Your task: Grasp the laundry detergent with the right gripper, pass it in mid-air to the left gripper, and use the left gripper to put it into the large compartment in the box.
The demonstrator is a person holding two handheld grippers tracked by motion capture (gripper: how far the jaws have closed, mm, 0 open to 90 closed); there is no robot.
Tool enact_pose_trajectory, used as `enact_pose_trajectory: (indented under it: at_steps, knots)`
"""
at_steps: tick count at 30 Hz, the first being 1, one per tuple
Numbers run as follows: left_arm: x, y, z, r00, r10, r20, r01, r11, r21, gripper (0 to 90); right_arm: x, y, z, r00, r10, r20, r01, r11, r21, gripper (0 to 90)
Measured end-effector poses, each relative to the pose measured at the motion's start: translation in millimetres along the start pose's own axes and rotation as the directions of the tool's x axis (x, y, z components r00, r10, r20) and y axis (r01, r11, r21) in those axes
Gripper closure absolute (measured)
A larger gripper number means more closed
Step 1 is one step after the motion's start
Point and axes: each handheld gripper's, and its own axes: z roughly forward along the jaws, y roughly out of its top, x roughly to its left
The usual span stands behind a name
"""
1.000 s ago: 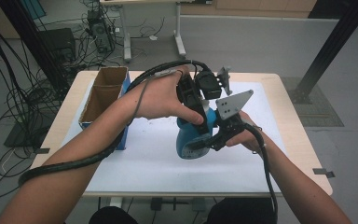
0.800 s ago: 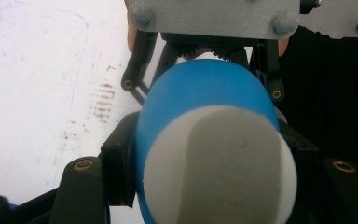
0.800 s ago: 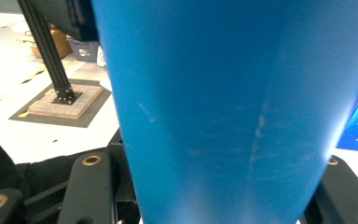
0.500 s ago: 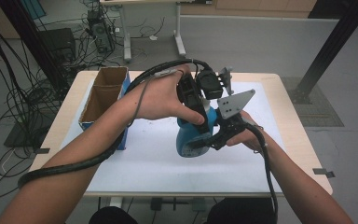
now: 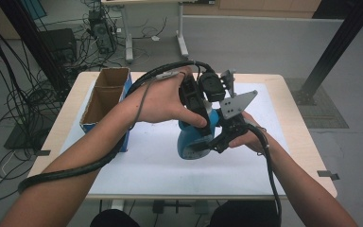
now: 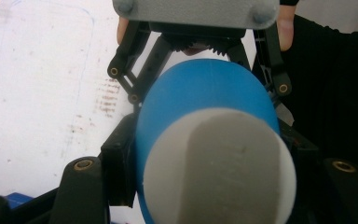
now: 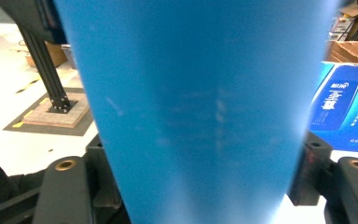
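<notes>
1. The cardboard box stands at the far left of the table, well to the left of the blue bottle, with a blue printed carton against its side. Neither gripper is near these two.

2. The blue bottle is the landmark. It stands near the middle of the white sheet that covers the tabletop, roughly upright, its long axis rising from the sheet and leaning slightly away from the person. It has a wide blue body and a grey-white cap at the top.

3. The left gripper comes at the bottle from above and from the left, the hand wrapped around it. In the left gripper view its jaws sit either side of the bottle's upper part just below the cap, closed as tight as they go and gripping it, so the bottle's axis runs straight out along this gripper's line of sight.

4. The right gripper meets the bottle from the right, low on the body, crossing the axis nearly square. In the right gripper view the blue body sits between the jaws; they have just been opening, and a thin gap shows at the pad on one side, so they appear to be letting go.

5. Judged from this, the left gripper carries the bottle, and the right's next move is probably a pull straight back, away from the body.
</notes>
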Motion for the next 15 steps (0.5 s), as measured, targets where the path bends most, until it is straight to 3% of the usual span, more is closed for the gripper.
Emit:
enact_pose_trajectory:
  at_steps: [6,15]
  knots:
    - [2.3,0.5,2.2,0.9998,-0.018,-0.001,0.018,0.9997,0.014,37.9,-1.2,-1.1,-1.2,0.9998,0.011,-0.018,-0.011,1.000,0.003,13.4]
    - [6.5,0.0,3.7,0.9991,-0.041,-0.002,0.041,0.9990,0.017,37.9,-3.4,-0.5,-2.7,0.9997,0.009,-0.024,-0.009,0.999,0.031,4.5]
